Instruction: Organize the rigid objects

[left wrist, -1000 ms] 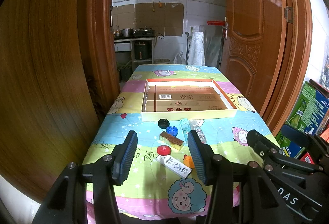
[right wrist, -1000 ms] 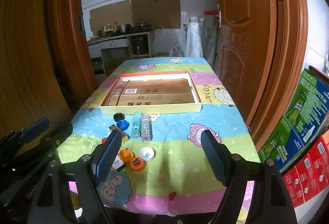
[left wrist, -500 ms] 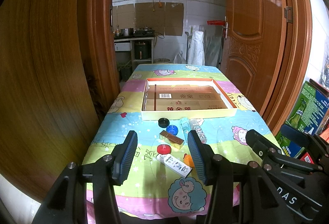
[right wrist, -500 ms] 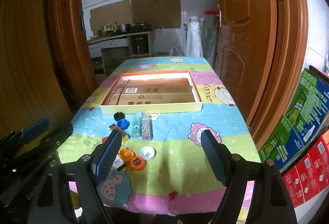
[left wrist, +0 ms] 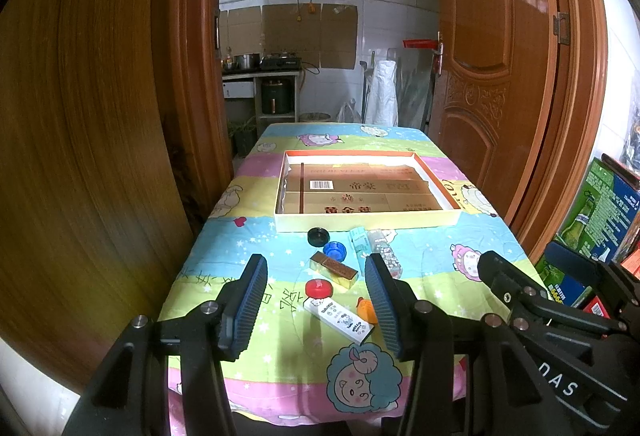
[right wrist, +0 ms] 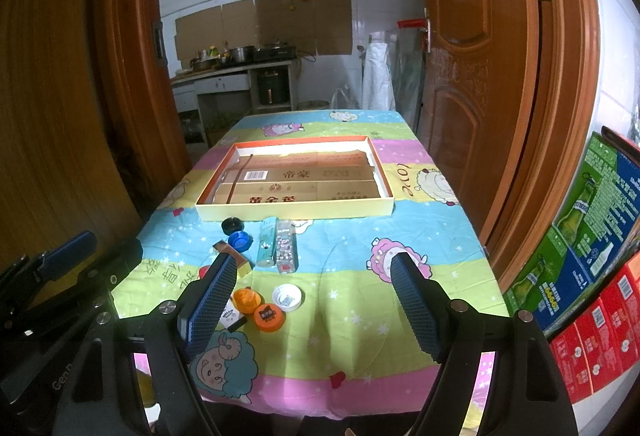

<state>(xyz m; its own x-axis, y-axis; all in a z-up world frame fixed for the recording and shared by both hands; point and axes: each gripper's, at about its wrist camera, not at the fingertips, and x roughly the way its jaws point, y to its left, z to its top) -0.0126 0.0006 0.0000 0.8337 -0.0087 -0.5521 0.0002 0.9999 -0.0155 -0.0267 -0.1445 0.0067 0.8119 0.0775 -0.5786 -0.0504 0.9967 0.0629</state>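
Left wrist view: the left gripper (left wrist: pixel 316 300) hangs with fingers spread apart and empty; a red cap (left wrist: pixel 319 288) and white box (left wrist: pixel 338 319) lie between them. The right gripper (right wrist: pixel 312 300) is likewise spread and empty, with orange caps (right wrist: pixel 270 318) just inside its left finger.

A tray (right wrist: pixel 294 212) sits mid-worktop (right wrist: pixel 420 236), with cartons (right wrist: pixel 296 184) lying flat inside it. Just before its near wall lie two caps (right wrist: pixel 233 225) at the left and two tubes (right wrist: pixel 287 245) side by side to their right, a bar (left wrist: pixel 334 270) just nearer. Closer to the near edge lie three more caps (right wrist: pixel 287 297) in a cluster, a small box (left wrist: pixel 339 318) to their left.
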